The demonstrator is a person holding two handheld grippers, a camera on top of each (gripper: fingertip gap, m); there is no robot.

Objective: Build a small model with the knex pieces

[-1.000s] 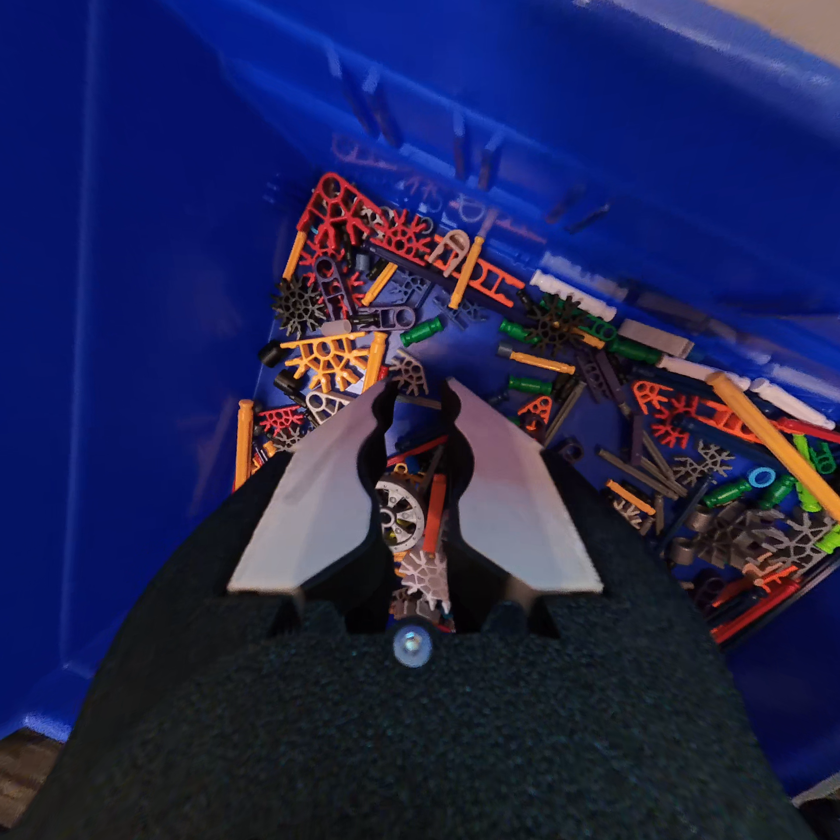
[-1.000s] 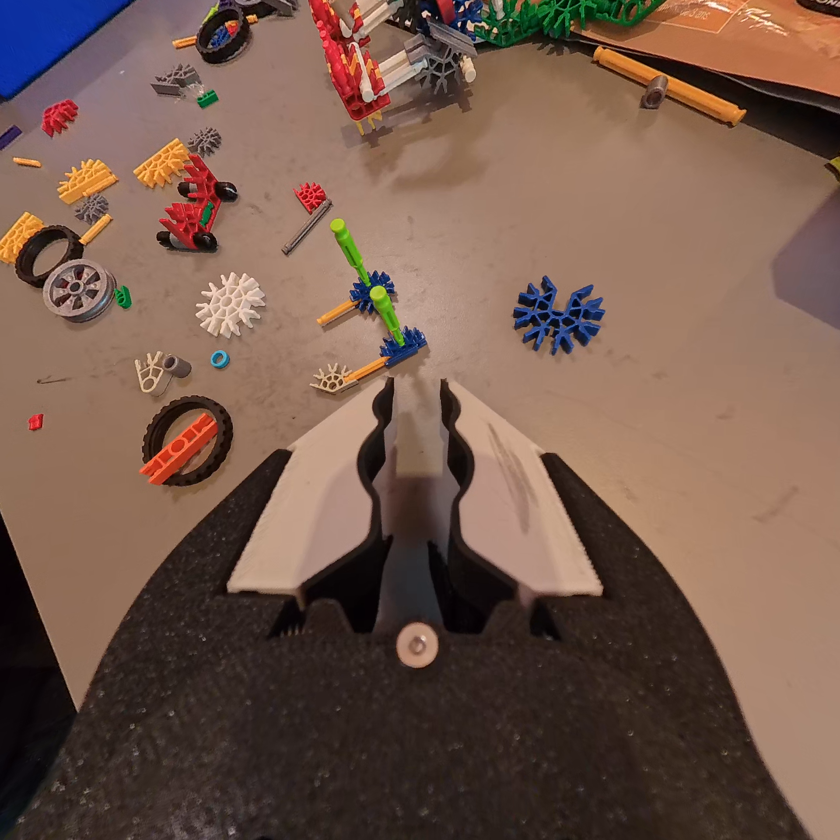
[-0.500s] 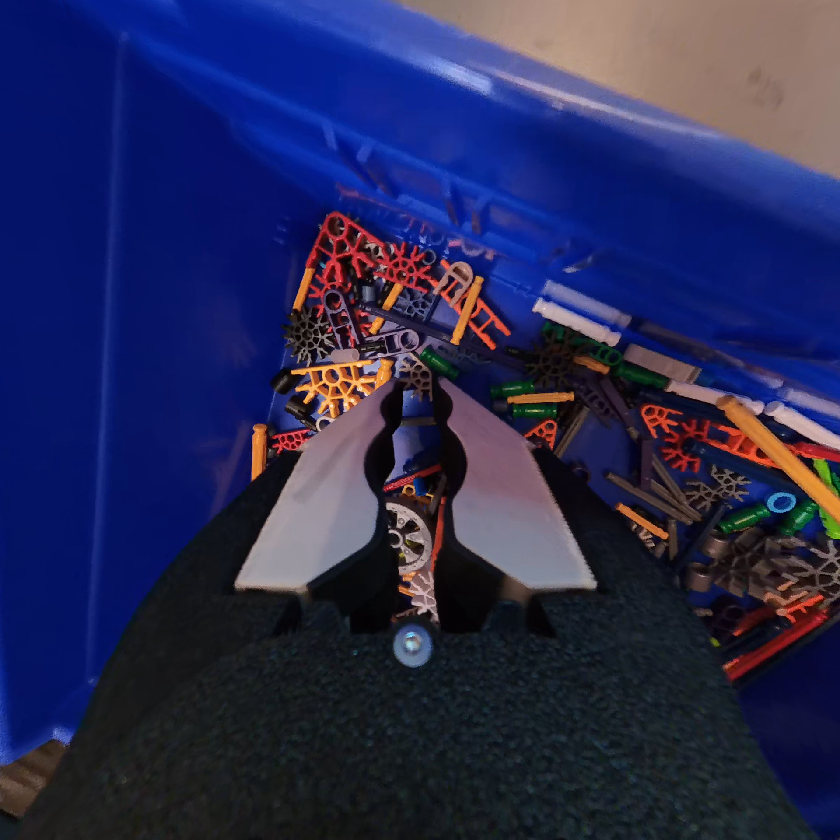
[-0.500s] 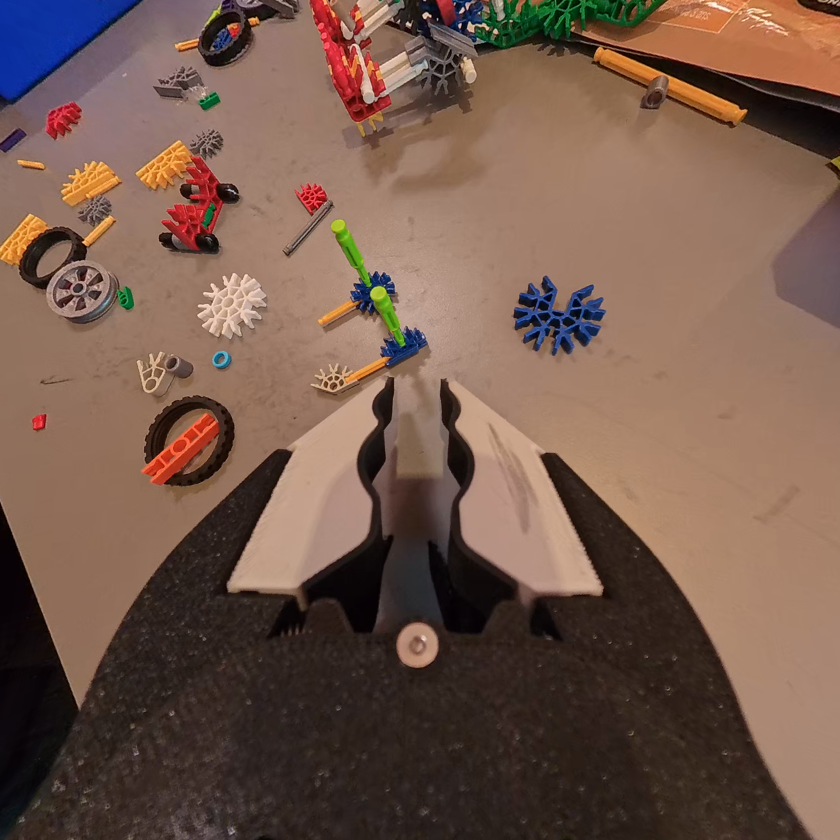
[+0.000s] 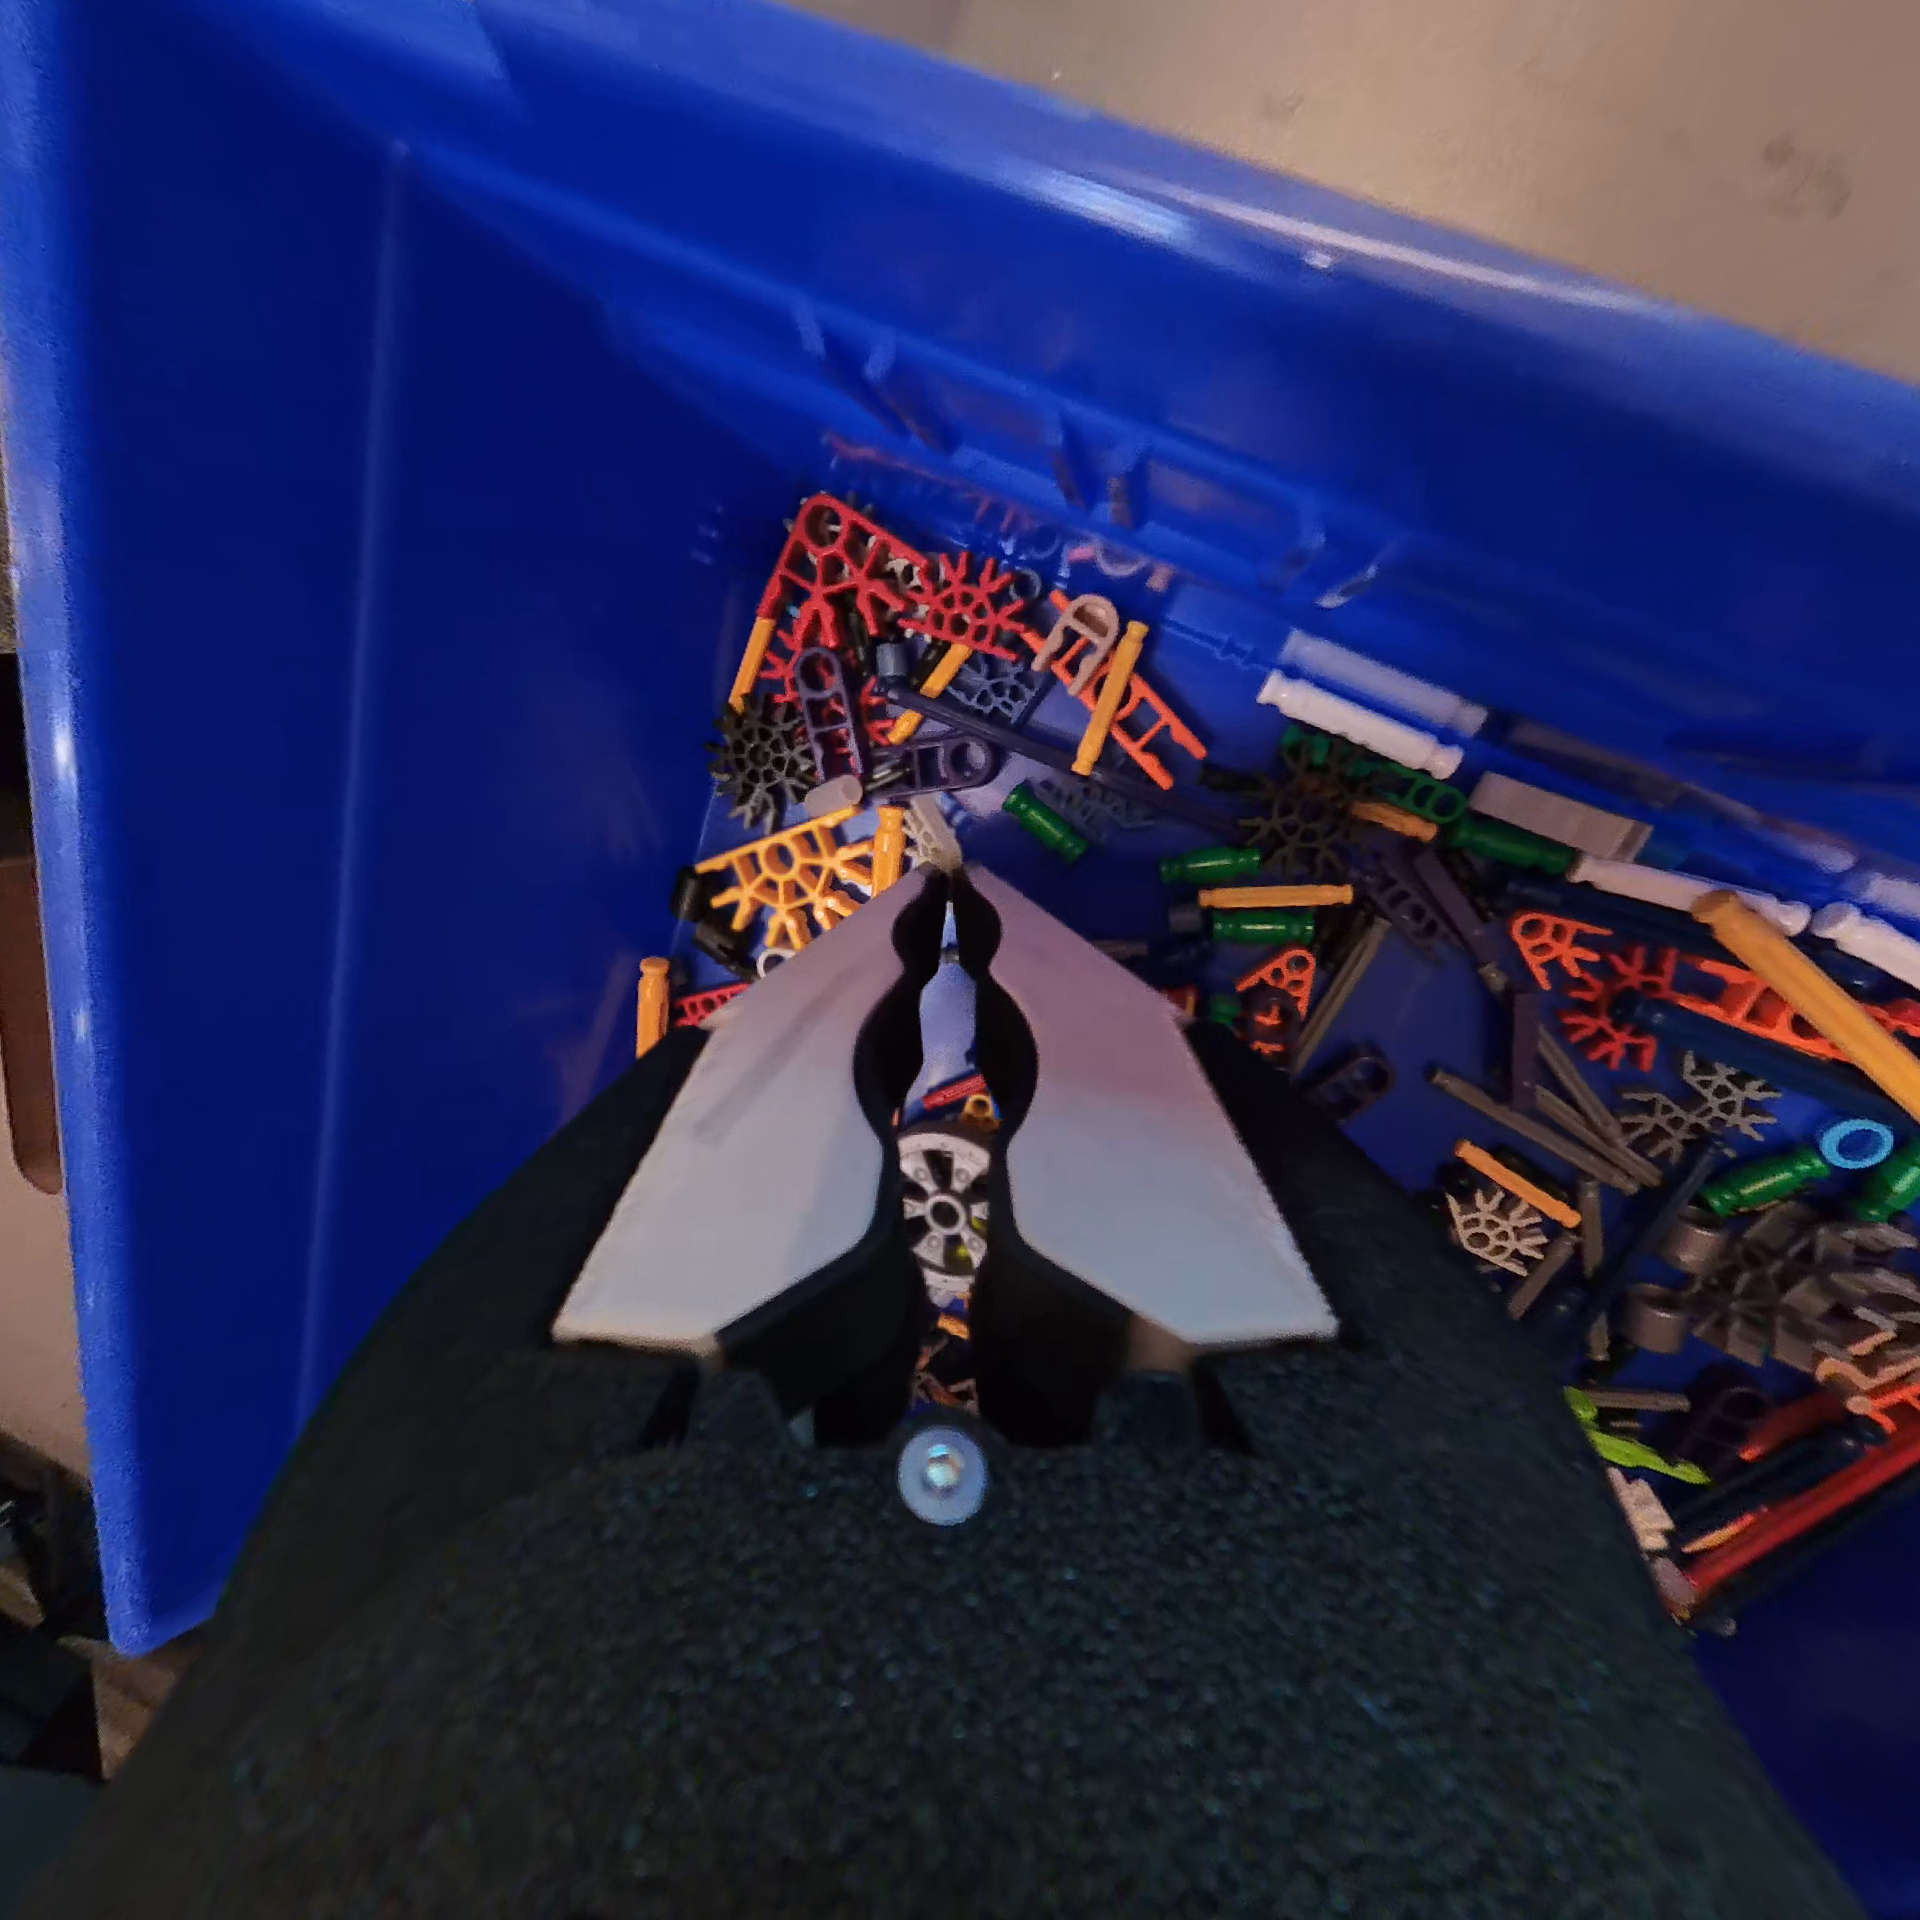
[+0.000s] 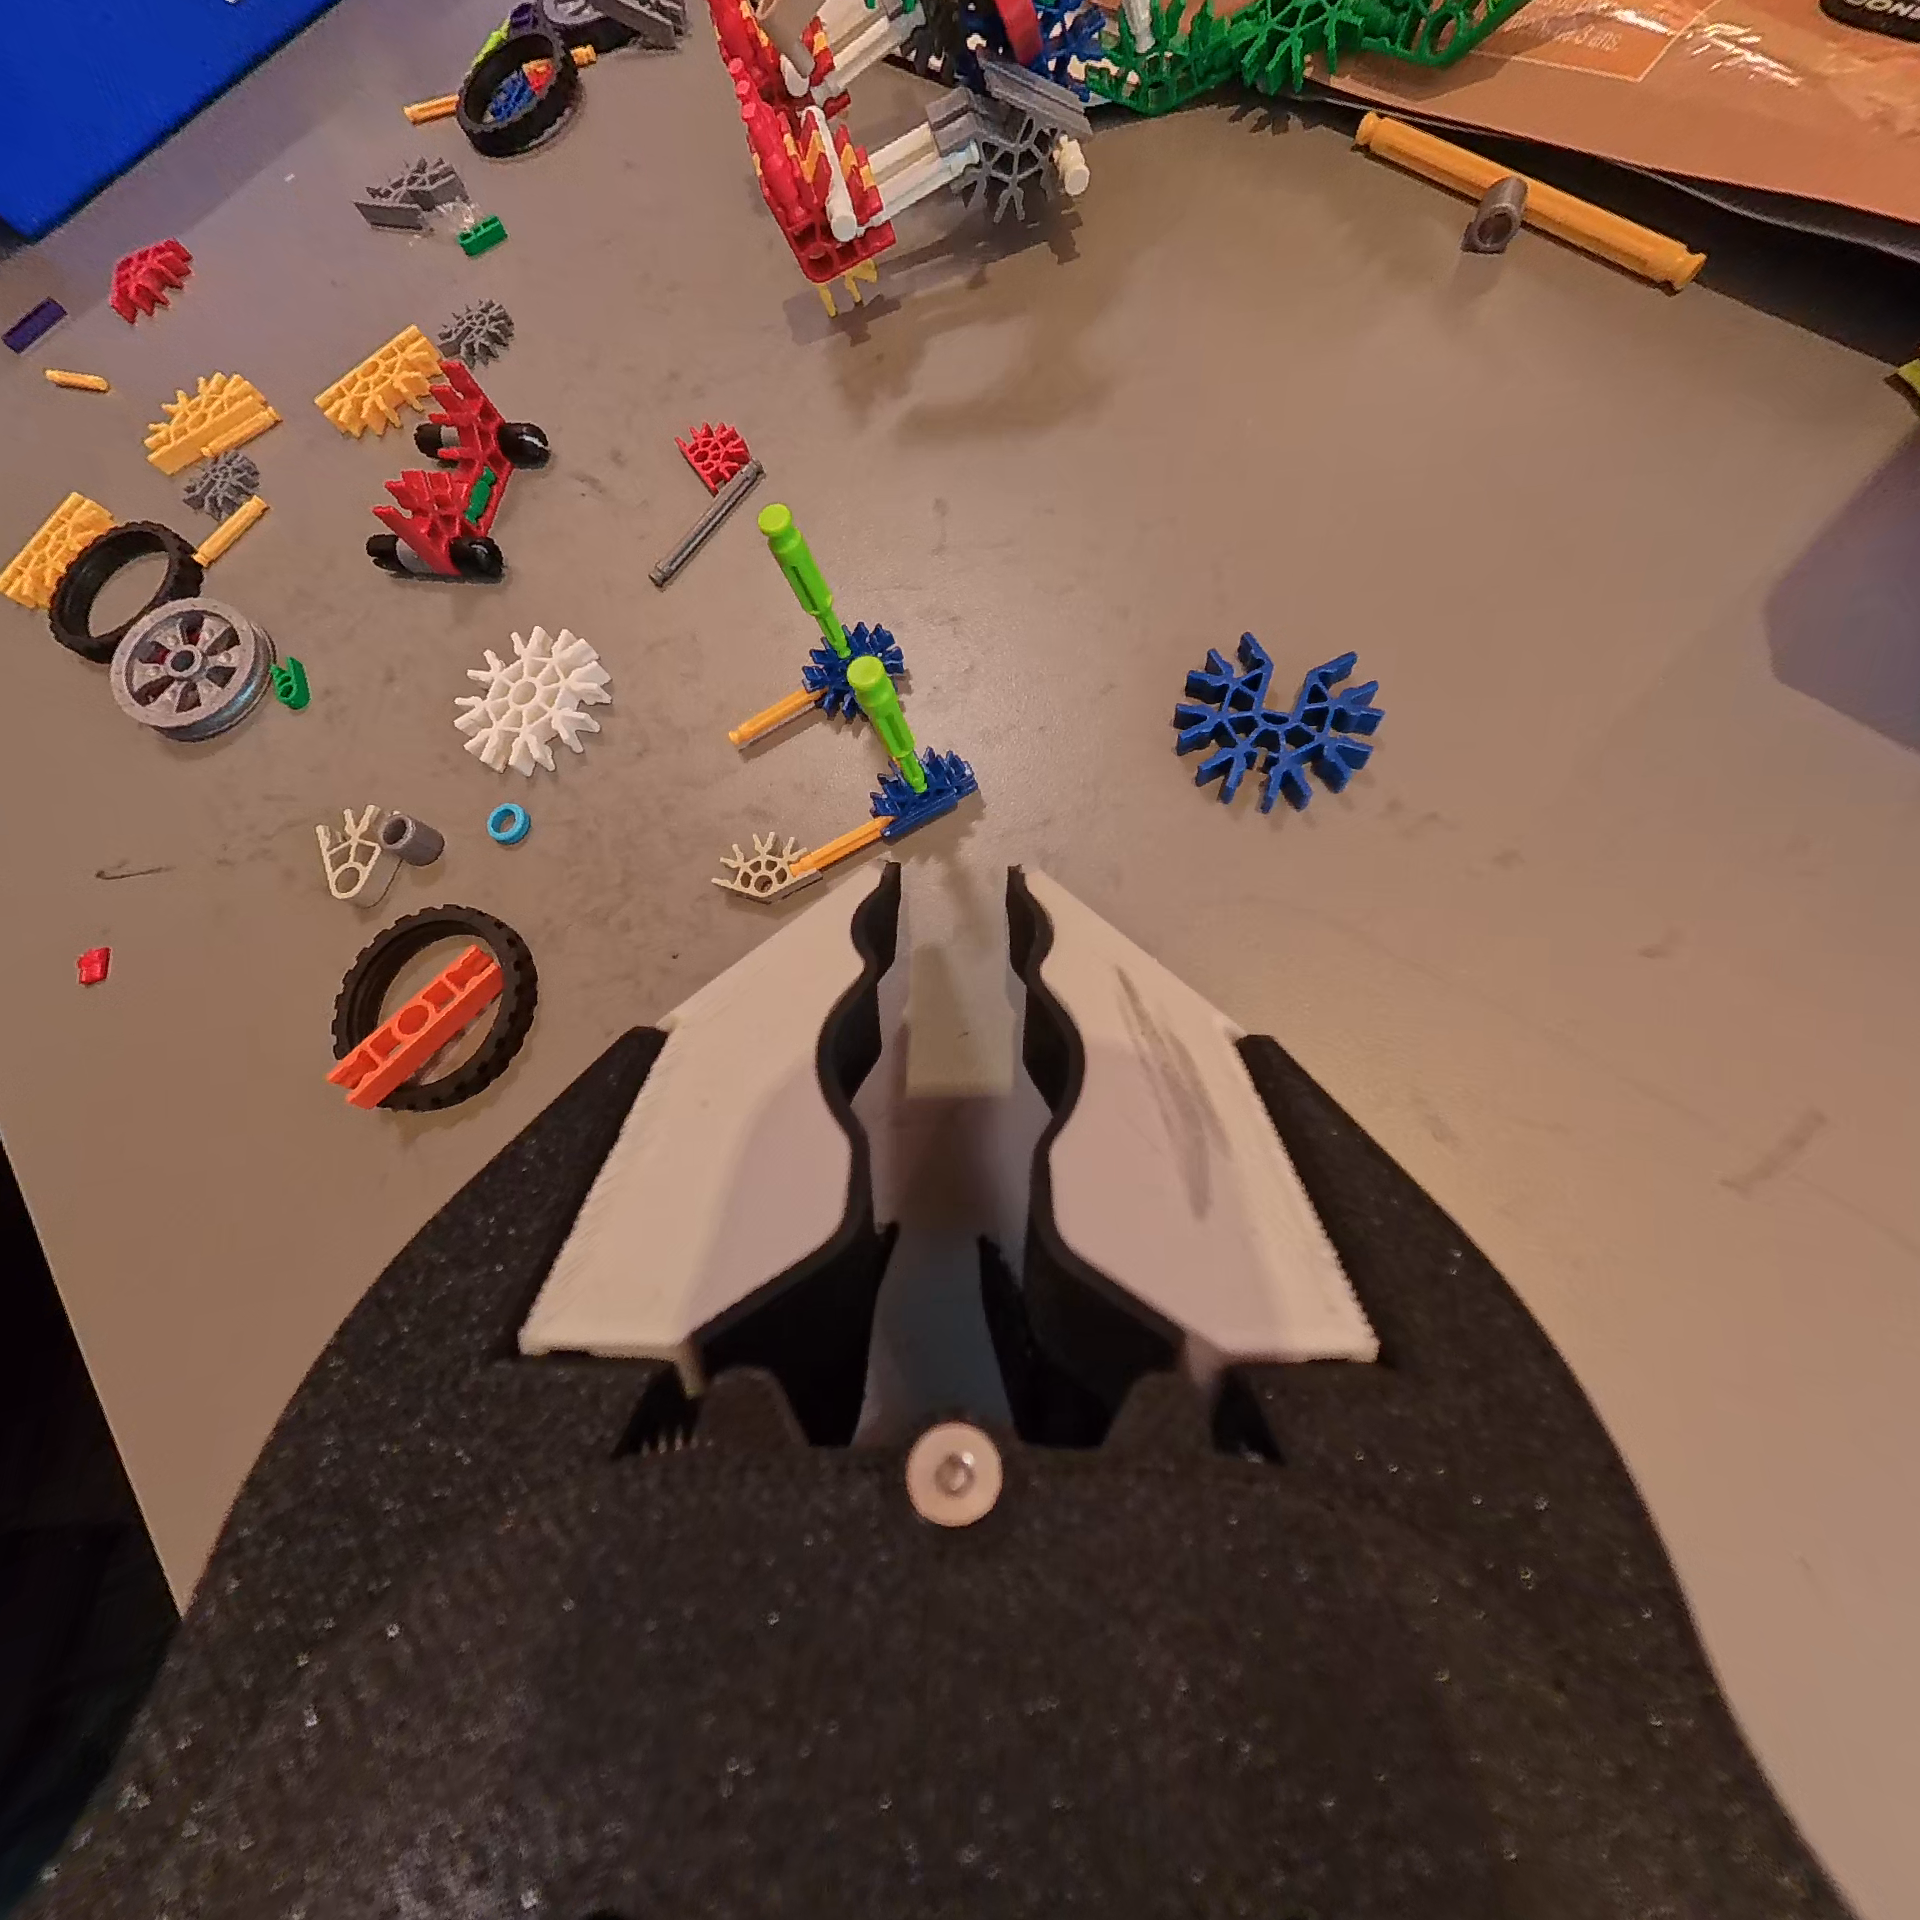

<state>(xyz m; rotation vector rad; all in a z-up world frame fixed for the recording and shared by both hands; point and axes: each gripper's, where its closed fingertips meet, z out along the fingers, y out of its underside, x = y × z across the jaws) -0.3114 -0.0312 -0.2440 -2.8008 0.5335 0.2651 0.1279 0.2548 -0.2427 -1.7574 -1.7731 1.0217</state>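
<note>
In the left wrist view, your left gripper (image 5: pixel 948 883) has changed over the last second. Its jaws stood a little apart then. Now the tips are pressed almost together, and they appear to pinch a small pale connector (image 5: pixel 935 840) that sticks out at twelve o'clock from them. The blue bin (image 5: pixel 416 520) also looks farther off, with more of its rim and the wall beyond it showing, so the gripper seems to have drawn back and up. It points down into the bin's far left corner, tilted so the bin floor slopes away toward three o'clock. A yellow connector (image 5: pixel 790 878) lies just at ten o'clock from the tips. A grey wheel hub (image 5: pixel 943 1210) shows through the gap lower between the fingers, among loose rods and connectors.

Your right gripper (image 6: pixel 954 883) has not moved. It hangs over the grey table (image 6: pixel 1455 987), angled down, jaws slightly spread and holding nothing. Nearest its tips, at eleven o'clock, stands a blue connector with a green rod (image 6: pixel 925 795). A flat blue connector (image 6: pixel 1278 722) lies apart at two o'clock, and a black tyre (image 6: pixel 434 1008) at nine o'clock.
</note>
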